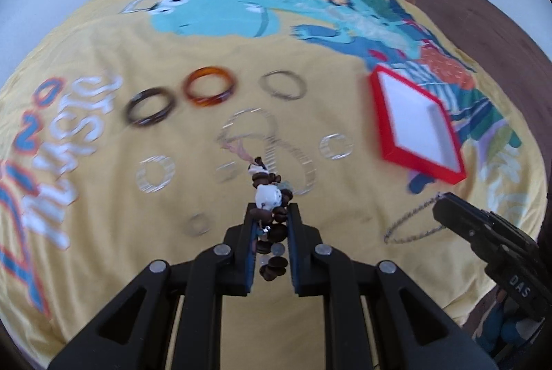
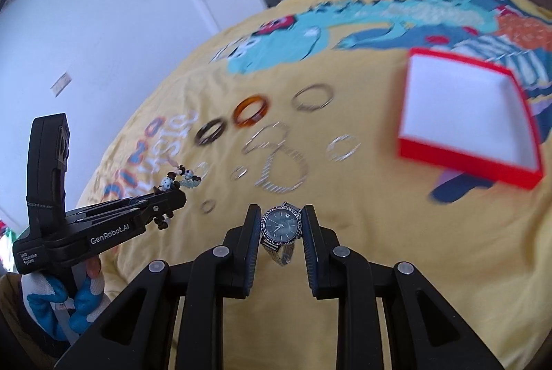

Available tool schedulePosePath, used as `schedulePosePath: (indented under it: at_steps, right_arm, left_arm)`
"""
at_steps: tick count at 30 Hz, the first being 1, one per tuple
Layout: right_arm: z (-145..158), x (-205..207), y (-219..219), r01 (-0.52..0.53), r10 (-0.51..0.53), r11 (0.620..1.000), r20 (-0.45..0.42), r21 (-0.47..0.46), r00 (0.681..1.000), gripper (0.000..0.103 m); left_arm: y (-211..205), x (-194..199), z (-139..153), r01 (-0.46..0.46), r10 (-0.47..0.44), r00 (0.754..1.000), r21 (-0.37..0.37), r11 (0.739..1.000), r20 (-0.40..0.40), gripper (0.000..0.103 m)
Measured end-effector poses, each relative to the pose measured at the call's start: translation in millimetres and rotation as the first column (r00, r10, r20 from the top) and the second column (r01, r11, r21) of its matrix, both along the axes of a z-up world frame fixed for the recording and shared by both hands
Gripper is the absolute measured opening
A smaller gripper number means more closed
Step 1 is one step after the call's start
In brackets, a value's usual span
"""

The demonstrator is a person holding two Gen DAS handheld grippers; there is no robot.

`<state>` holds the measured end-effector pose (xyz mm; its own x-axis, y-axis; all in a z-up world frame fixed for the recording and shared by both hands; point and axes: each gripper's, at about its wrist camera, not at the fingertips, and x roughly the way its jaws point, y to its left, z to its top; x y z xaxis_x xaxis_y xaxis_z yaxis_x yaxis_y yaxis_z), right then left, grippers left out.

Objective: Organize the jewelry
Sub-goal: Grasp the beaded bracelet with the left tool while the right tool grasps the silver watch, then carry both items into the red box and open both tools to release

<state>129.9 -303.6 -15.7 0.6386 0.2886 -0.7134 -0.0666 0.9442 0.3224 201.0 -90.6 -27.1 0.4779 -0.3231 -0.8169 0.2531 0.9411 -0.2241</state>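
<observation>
Beaded bracelet (image 1: 270, 214) hangs pinched in the left tongs (image 1: 272, 214) above the bed, left of the red box (image 1: 414, 118); right tongs (image 2: 281, 228) pinch a watch (image 2: 281, 226). Dangling beads could slip loose or snag while being carried to the box.

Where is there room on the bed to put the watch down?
The red box with the white inside holds nothing visible. Bare yellow bedspread lies below the box, right of the silver watch. It is crowded left of the box: brown bangle, orange bangle and clear rings.
</observation>
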Motion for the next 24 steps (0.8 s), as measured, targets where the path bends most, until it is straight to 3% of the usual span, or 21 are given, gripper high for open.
schedulePosePath:
  at_steps: [7,12,19,24]
  right_arm:
    - [15,34,-101,0.144,-0.14,0.983,0.04,-0.115,0.989,0.024]
    - [-3,60,-151,0.198,-0.195,0.967,0.031,-0.158,0.98,0.024]
    - [-58,90,-176,0.187,-0.2,0.967,-0.058,-0.175,0.978,0.024]
    - [-81,96,-177,0.166,-0.185,0.969,-0.094,-0.183,0.978,0.024]
  left_arm:
    - [-125,48,23,0.173,-0.169,0.984,-0.065,0.983,0.056,0.014]
    - [-202,84,-1,0.243,-0.241,0.97,-0.043,0.969,0.039,0.014]
    - [-240,106,-63,0.272,-0.27,0.962,0.041,0.961,-0.048,0.014]
    - [-246,106,-85,0.273,-0.267,0.96,0.077,0.959,-0.084,0.014]
